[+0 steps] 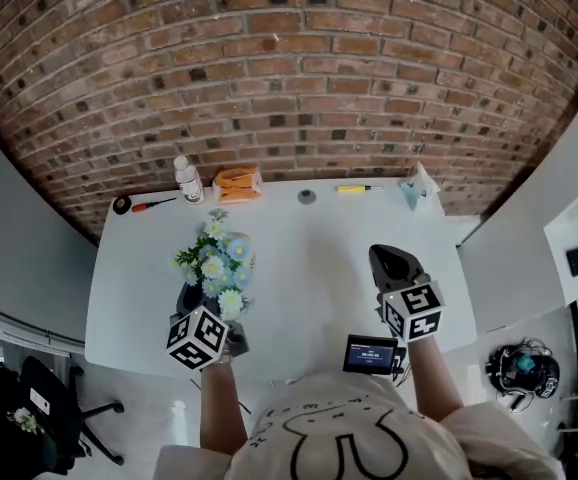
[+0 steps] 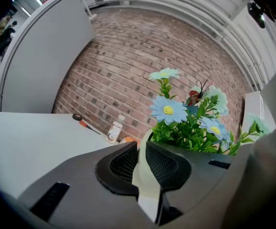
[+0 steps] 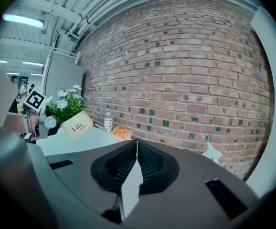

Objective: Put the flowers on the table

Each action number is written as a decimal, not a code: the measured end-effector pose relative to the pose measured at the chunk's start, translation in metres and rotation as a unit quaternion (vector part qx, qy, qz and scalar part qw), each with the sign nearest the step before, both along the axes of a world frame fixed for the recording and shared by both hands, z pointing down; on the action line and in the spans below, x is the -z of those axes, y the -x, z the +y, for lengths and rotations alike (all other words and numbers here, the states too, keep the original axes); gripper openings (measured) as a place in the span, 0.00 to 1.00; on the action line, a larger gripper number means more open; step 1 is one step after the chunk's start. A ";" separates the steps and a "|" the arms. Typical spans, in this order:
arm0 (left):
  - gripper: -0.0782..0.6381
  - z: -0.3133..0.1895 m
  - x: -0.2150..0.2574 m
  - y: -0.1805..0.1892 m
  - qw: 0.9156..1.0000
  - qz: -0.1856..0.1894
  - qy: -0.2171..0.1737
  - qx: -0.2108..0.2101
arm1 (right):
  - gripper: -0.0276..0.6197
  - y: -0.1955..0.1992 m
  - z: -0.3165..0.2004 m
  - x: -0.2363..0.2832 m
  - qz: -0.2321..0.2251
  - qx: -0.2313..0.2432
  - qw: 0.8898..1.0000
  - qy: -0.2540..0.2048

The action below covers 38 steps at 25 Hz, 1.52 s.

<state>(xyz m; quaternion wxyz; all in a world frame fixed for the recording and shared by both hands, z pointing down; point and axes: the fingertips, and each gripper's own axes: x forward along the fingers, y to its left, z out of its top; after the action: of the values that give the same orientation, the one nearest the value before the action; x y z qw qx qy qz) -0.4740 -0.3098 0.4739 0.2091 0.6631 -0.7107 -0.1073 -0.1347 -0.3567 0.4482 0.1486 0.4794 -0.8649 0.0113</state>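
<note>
A bunch of pale blue and white flowers (image 1: pixel 217 263) with green leaves stands in a cream pot (image 3: pixel 78 124) over the near left part of the white table (image 1: pixel 309 258). The pot is tilted and printed "Life". My left gripper (image 1: pixel 191 296) is shut on the pot's rim (image 2: pixel 145 175). In the left gripper view the cream rim sits between the two pads, and the flowers (image 2: pixel 185 118) rise just behind them. My right gripper (image 1: pixel 389 258) hovers over the near right of the table. Its jaws (image 3: pixel 136 144) are shut with nothing between them.
Along the table's far edge, by the brick wall, lie a tape roll (image 1: pixel 121 205), a red screwdriver (image 1: pixel 154 205), a white bottle (image 1: pixel 188 180), an orange pack (image 1: pixel 237 184), a small grey disc (image 1: pixel 307 197), a yellow tool (image 1: pixel 354 188) and a pale carton (image 1: pixel 419 188). A small screen (image 1: pixel 370 354) sits at the near edge.
</note>
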 end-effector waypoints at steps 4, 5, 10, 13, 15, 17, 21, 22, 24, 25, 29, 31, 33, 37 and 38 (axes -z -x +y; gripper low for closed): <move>0.20 -0.014 -0.002 -0.002 1.000 -0.002 0.005 -0.017 | 0.07 -0.003 -0.001 -0.005 0.003 -0.018 1.000 0.007; 0.20 -0.017 -0.003 -0.003 1.000 -0.004 0.008 -0.020 | 0.07 -0.004 -0.002 -0.005 0.004 -0.020 1.000 0.010; 0.20 -0.027 -0.005 -0.015 0.999 -0.019 0.022 -0.025 | 0.07 -0.021 -0.007 -0.008 -0.001 -0.032 0.999 0.020; 0.20 -0.029 -0.009 -0.023 0.998 -0.040 0.035 -0.026 | 0.07 -0.035 -0.011 -0.018 -0.004 -0.043 0.998 0.038; 0.20 -0.029 -0.012 -0.023 0.997 -0.060 0.046 -0.025 | 0.07 -0.039 -0.016 -0.024 -0.007 -0.044 0.998 0.046; 0.20 -0.031 -0.016 -0.021 0.996 -0.073 0.056 -0.022 | 0.07 -0.041 -0.021 -0.028 -0.003 -0.041 0.998 0.051; 0.20 -0.038 -0.026 -0.025 0.994 -0.078 0.070 -0.019 | 0.07 -0.048 -0.035 -0.036 -0.004 -0.041 0.997 0.061; 0.20 -0.040 -0.030 -0.027 0.994 -0.079 0.074 -0.020 | 0.07 -0.050 -0.039 -0.038 -0.004 -0.041 0.997 0.064; 0.20 -0.045 -0.037 -0.031 0.993 -0.080 0.081 -0.024 | 0.07 -0.053 -0.045 -0.042 -0.002 -0.041 0.997 0.069; 0.20 -0.047 -0.042 -0.033 0.993 -0.080 0.085 -0.026 | 0.07 -0.054 -0.048 -0.045 -0.001 -0.041 0.997 0.072; 0.20 -0.054 -0.059 -0.039 0.991 -0.083 0.101 -0.036 | 0.07 -0.056 -0.055 -0.057 0.002 -0.040 0.995 0.086; 0.20 -0.056 -0.068 -0.042 0.990 -0.082 0.109 -0.039 | 0.07 -0.056 -0.058 -0.061 0.005 -0.036 0.995 0.091; 0.20 -0.058 -0.076 -0.044 0.989 -0.083 0.118 -0.041 | 0.07 -0.058 -0.062 -0.066 0.006 -0.034 0.995 0.098; 0.20 -0.062 -0.089 -0.044 0.986 -0.089 0.137 -0.044 | 0.07 -0.060 -0.070 -0.081 0.009 -0.036 0.992 0.118; 0.20 -0.063 -0.092 -0.043 0.985 -0.089 0.141 -0.044 | 0.07 -0.060 -0.072 -0.085 0.010 -0.035 0.992 0.124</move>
<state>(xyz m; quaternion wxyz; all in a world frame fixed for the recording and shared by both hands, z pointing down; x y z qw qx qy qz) -0.4310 -0.3726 0.5662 0.2413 0.6643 -0.7047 0.0623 -0.0746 -0.4283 0.5327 0.2149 0.4872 -0.8381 0.1183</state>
